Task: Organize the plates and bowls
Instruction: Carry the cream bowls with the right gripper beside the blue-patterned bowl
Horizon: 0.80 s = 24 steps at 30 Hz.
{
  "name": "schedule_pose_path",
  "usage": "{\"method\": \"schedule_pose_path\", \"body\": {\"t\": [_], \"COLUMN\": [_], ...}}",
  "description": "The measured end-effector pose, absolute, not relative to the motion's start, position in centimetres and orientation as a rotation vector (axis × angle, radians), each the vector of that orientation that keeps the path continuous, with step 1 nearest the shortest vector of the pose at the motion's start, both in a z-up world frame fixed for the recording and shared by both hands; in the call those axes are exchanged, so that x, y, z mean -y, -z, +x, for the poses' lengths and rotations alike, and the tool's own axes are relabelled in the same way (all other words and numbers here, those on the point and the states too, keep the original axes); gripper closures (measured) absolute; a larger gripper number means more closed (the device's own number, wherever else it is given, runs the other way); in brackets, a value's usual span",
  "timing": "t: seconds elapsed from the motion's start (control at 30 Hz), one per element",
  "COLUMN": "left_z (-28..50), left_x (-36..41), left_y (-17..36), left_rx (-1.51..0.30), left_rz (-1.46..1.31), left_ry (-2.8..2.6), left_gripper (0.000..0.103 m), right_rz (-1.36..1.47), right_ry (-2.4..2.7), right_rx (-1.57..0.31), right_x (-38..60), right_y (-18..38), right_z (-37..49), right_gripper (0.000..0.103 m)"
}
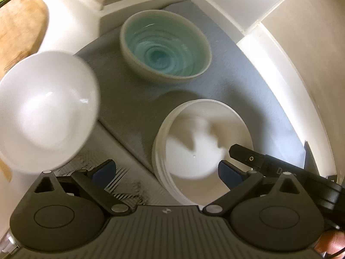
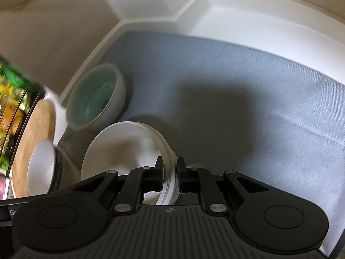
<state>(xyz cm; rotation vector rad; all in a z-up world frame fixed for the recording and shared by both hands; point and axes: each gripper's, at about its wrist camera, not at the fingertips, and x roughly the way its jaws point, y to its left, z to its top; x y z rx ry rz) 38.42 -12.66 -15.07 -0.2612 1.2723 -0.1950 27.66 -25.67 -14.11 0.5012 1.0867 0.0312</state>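
the right gripper point(image 2: 169, 176) is clenched on the rim of a stack of round white ceramic bowls point(image 2: 120, 149), one finger inside the top bowl and one outside, the stack tilted toward the left of that view. ahead and to its left a round teal-glazed bowl with a grey stoneware outside point(image 2: 97, 101) sits mouth up on the grey-blue shelf liner point(image 2: 226, 75), just beside the stack and near the white raised shelf edge point(image 2: 133, 24). the left gripper point(image 1: 167, 169) is released, fingers wide apart, nothing between them; the stack lies just ahead to its right. a single glossy white bowl point(image 1: 46, 110) stands left of it, blurred, over the liner's edge, near a pale wooden board point(image 1: 20, 30).
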Motion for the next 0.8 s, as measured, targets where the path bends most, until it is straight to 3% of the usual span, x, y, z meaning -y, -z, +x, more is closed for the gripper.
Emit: {"method": "schedule_pose_path", "body": {"t": [0.8], "left_z": [32.1], "left_x": [2.6], "left_y": [14.1], "left_rx": [-1.253], "left_rz": [-0.262], "left_ry": [0.071], "left_gripper": [0.004], "right_rz": [0.431], "right_ry": [-0.183], "right_rx": [-1.152], "right_x": [16.7], "right_y": [13.6], "right_z": [23.7], "right_gripper": [0.090]}}
